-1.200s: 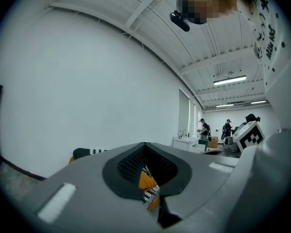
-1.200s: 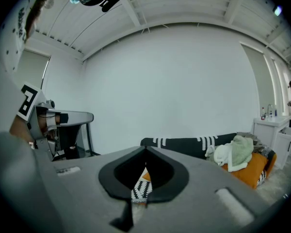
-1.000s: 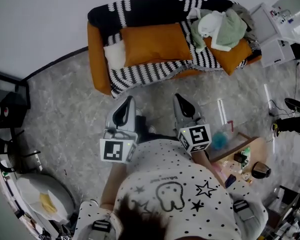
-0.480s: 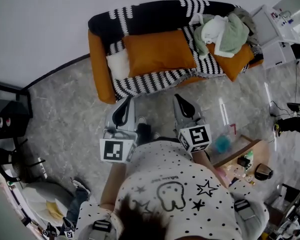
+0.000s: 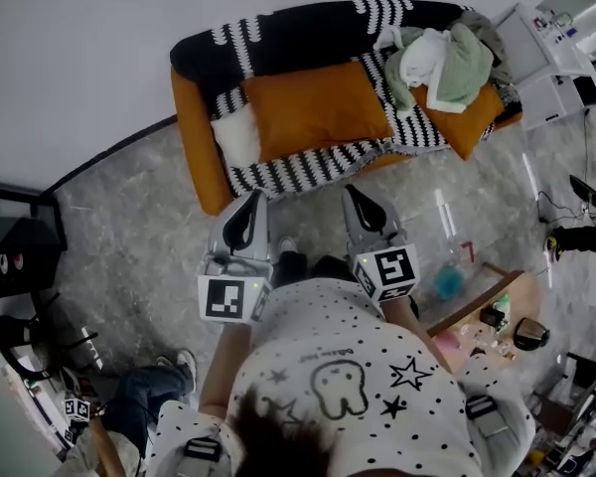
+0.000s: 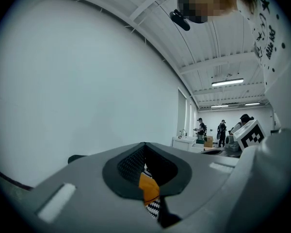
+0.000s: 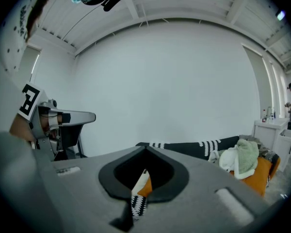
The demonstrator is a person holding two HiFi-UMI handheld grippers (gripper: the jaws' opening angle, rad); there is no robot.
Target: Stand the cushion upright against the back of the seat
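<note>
A big orange cushion [image 5: 318, 109] lies flat on the seat of the orange sofa [image 5: 194, 137], on a black-and-white striped blanket [image 5: 308, 167]. A small white cushion [image 5: 236, 135] leans at its left end. Both grippers are held out level in front of me, short of the sofa's front edge and touching nothing. The left gripper [image 5: 250, 202] is shut and empty. The right gripper [image 5: 356, 197] is also shut and empty. Through the closed jaws of the left gripper [image 6: 145, 147] and the right gripper [image 7: 146, 152] a sliver of orange cushion [image 6: 148, 188] and blanket shows.
A second orange cushion [image 5: 472, 117] at the sofa's right end carries a heap of green and white clothes [image 5: 437, 63]. White cabinets [image 5: 551, 78] stand at the right. A low wooden table [image 5: 487, 311] with small items is near my right. A black shelf [image 5: 10, 256] and a seated person [image 5: 129, 415] are at the left.
The sofa has come a little closer to both grippers and now fills more of the view. A seated person has come into view at the lower left. Both grippers stay shut.
</note>
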